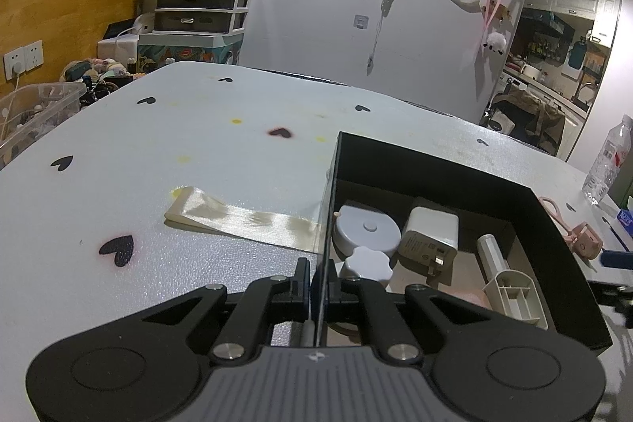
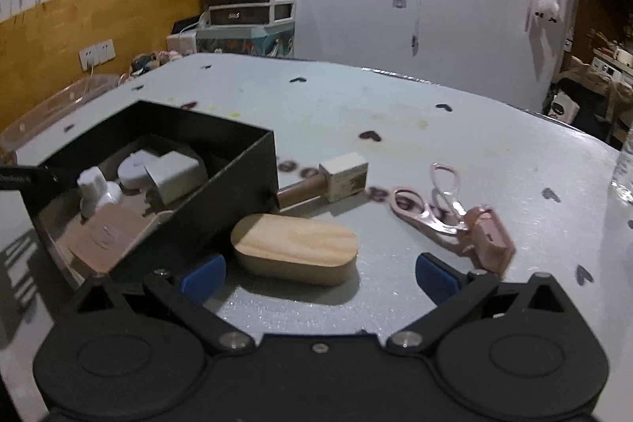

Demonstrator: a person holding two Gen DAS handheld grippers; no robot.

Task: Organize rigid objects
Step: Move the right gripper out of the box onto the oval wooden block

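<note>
A black open box (image 1: 443, 161) stands on the table, and my left gripper (image 1: 319, 279) is shut on its left wall. Inside lie a round grey disc (image 1: 366, 228), a white charger (image 1: 429, 236), a white knob (image 1: 366, 262) and a beige oblong case (image 1: 514, 293). In the right wrist view the black box (image 2: 233, 176) is at left. A wooden oval block (image 2: 294, 246) lies just ahead of my right gripper (image 2: 320, 271), which is open, its blue pads (image 2: 203, 273) wide apart. A pink eyelash curler (image 2: 447, 208) and a white-headed wooden stamp (image 2: 342, 176) lie beyond.
A strip of glossy tape (image 1: 245, 220) is stuck on the white table (image 1: 198, 145) left of the box. A water bottle (image 1: 607, 161) stands at the far right edge. A clear plastic bin (image 1: 35, 113) sits off the table's left side.
</note>
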